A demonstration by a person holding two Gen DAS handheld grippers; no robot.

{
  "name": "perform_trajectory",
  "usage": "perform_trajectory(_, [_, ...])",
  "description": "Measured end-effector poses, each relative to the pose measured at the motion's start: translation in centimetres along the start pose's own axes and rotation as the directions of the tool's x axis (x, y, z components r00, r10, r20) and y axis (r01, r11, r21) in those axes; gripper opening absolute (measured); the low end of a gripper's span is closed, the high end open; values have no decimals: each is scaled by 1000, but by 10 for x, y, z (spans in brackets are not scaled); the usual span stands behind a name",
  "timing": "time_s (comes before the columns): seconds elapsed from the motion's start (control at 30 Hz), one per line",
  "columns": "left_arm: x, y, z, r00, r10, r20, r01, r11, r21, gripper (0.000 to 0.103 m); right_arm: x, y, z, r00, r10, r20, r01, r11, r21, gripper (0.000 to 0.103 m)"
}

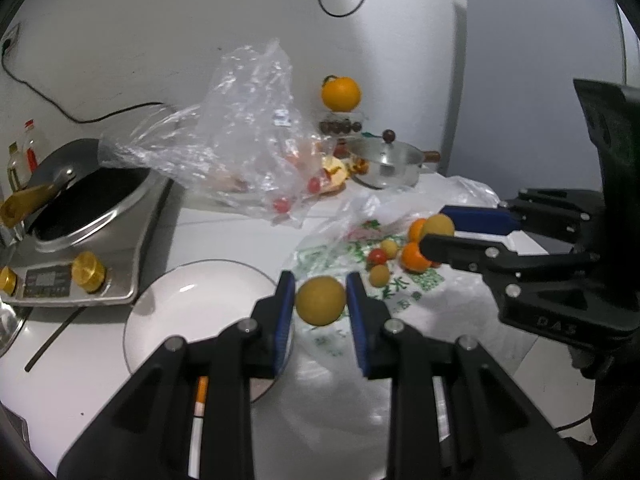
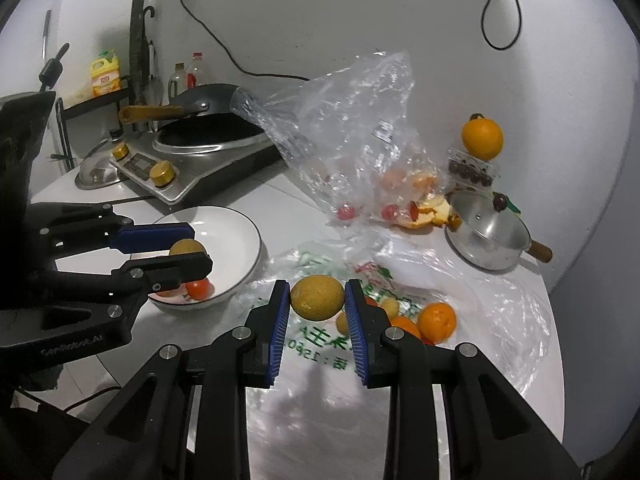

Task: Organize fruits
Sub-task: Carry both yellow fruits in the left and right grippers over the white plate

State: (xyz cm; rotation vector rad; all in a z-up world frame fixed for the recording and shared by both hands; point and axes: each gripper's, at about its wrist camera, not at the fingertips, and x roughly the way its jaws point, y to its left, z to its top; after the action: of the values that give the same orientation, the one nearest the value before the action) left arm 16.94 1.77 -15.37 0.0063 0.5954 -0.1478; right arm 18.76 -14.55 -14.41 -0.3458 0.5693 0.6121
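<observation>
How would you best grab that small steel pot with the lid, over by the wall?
By the wooden side handle of the steel pot: it sticks out toward the open table edge, clear of the peels, and is narrow enough for the jaws. Come from that side. The lid knob would probably lift only the lid.

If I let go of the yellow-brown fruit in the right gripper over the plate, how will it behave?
The fruit looks round and smooth, so it will probably roll once released. The white plate has a raised rim that should stop it. It seems firm: the right gripper pinches it at the sides without any visible denting, so a low drop likely won't bruise it.
</observation>
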Motion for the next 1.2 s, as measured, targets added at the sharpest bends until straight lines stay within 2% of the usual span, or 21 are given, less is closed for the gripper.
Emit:
perform_trajectory(0.47, [-13,53,-15,999,28,23,-27,997,-67,27,18,43,24,1000,25,-16,-26,998,-63,30])
perform_trajectory(0.93, [-10,97,-31,998,56,8,-55,991,-120,27,51,77,36,996,57,-68,-65,992,-110,30])
perform_trajectory(1.2, [2,120,-42,997,71,-25,-73,986,-148,27,69,88,39,993,73,-95,-84,989,-121,30])
